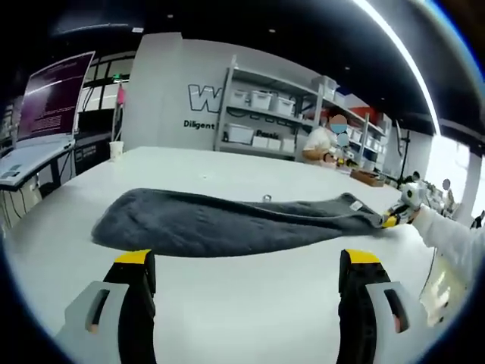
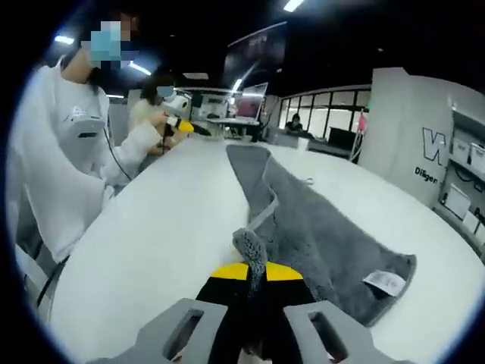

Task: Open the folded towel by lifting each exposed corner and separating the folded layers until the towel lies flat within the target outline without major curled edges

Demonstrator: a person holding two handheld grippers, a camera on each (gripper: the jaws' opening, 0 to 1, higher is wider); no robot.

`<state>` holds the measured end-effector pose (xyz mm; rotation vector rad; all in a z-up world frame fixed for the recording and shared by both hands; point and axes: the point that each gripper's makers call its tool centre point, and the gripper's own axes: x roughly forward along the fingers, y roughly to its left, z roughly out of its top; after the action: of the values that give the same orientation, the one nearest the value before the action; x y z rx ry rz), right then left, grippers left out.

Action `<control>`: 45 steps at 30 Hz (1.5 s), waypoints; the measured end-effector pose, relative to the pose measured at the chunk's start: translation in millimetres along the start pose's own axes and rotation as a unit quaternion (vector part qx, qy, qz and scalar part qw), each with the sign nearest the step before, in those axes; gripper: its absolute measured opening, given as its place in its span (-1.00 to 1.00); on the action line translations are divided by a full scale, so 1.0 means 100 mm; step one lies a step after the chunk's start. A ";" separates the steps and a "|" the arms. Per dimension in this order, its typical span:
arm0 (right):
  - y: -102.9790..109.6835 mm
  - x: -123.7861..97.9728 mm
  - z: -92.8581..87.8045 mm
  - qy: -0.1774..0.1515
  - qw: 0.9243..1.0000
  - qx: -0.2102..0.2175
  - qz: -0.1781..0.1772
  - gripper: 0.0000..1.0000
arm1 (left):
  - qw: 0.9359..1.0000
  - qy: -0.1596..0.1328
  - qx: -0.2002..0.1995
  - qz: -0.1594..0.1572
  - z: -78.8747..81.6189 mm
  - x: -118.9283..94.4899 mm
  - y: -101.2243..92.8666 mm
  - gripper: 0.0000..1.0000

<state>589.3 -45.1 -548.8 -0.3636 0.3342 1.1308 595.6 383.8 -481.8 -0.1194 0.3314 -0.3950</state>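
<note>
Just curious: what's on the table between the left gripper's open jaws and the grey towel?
Nothing: in the left gripper view, bare white table separates the left gripper from the towel.

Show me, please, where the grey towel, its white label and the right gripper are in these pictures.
grey towel [image 1: 227,224]: left gripper view, middle of the folded body.
white label [image 2: 385,282]: right gripper view, tag near the towel's corner.
right gripper [image 2: 251,282]: right gripper view, between yellow-tipped jaws shut on a towel corner.

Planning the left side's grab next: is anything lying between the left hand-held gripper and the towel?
Nothing visible does. Bare white table lies between the open left hand-held gripper and the folded grey plush towel, whose far corner the right hand-held gripper pinches.
</note>
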 end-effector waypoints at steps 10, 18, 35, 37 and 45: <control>-0.07 -0.12 -0.01 -0.030 0.996 0.061 -0.051 -0.94 | 1.000 -0.005 -0.004 0.002 0.02 -0.04 0.03 0.99; -0.07 -0.41 0.05 -0.057 0.977 0.133 -0.156 -0.03 | 1.000 -0.006 -0.008 -0.008 0.01 -0.05 0.03 0.99; 0.71 -0.48 0.64 -0.073 0.938 0.129 -0.314 0.98 | 1.000 -0.022 -0.023 0.000 0.00 -0.27 0.22 0.99; 0.84 -0.40 0.67 -0.062 0.936 0.136 -0.317 0.99 | 0.999 -0.022 -0.023 0.000 -0.01 -0.29 0.24 0.99; 1.29 -0.22 1.00 -0.108 0.920 0.144 -0.348 0.99 | 0.999 -0.022 -0.023 -0.001 -0.02 -0.33 0.29 0.99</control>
<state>469.8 30.1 -464.1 -0.0747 0.1477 0.4032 576.5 423.4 -478.9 -0.1727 0.2973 -0.3860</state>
